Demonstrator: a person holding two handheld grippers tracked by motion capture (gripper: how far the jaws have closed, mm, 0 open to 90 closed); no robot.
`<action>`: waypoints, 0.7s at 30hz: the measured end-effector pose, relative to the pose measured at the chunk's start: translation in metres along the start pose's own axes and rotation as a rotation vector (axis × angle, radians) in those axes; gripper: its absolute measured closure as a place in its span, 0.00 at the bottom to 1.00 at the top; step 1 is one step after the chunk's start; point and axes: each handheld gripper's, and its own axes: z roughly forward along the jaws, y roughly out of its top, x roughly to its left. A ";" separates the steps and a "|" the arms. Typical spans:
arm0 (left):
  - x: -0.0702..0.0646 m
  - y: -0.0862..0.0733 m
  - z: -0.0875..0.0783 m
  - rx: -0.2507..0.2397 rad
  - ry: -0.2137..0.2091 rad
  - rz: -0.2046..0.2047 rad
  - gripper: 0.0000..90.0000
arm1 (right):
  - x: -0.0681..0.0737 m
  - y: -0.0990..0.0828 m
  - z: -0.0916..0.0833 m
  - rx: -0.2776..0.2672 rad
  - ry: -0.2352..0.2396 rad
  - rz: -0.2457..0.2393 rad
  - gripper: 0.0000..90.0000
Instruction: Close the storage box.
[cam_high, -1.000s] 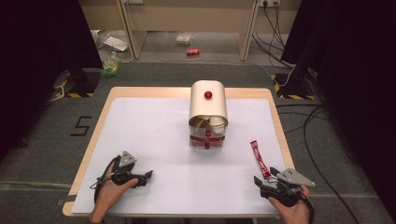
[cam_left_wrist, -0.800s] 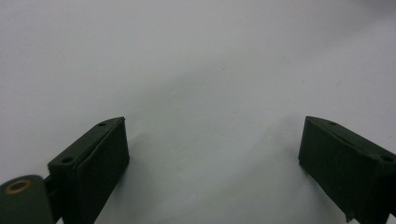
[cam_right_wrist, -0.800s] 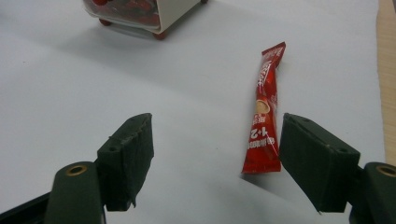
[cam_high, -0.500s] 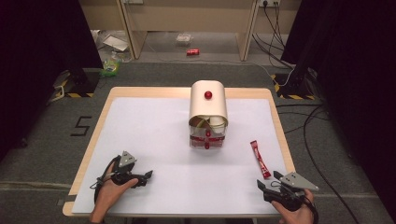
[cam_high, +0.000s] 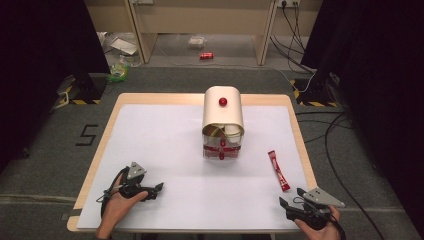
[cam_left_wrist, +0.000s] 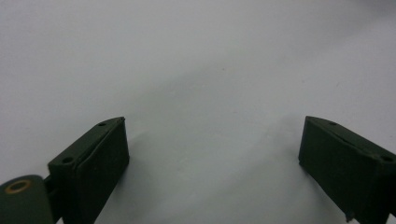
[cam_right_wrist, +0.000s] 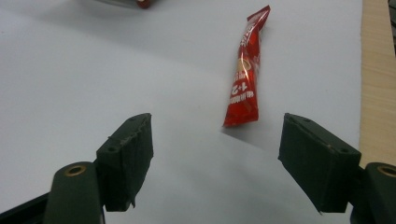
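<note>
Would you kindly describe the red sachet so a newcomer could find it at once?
On the white table, look right of the cream container, near the right edge. The red sachet lies flat before the right gripper: the one long, thin, loose packet there.

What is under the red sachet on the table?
The sachet lies flat on the white sheet that covers the table. The sheet beneath it is hidden.
</note>
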 end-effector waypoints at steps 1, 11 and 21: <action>0.000 0.000 0.000 0.001 0.000 0.001 0.09 | 0.000 -0.001 0.000 0.008 0.001 -0.010 0.29; 0.000 0.000 0.000 0.000 0.001 0.001 0.09 | 0.000 -0.008 -0.001 0.061 0.003 -0.014 0.27; 0.000 0.000 0.000 -0.002 0.001 0.001 0.09 | 0.001 -0.015 -0.001 0.120 0.014 -0.032 0.27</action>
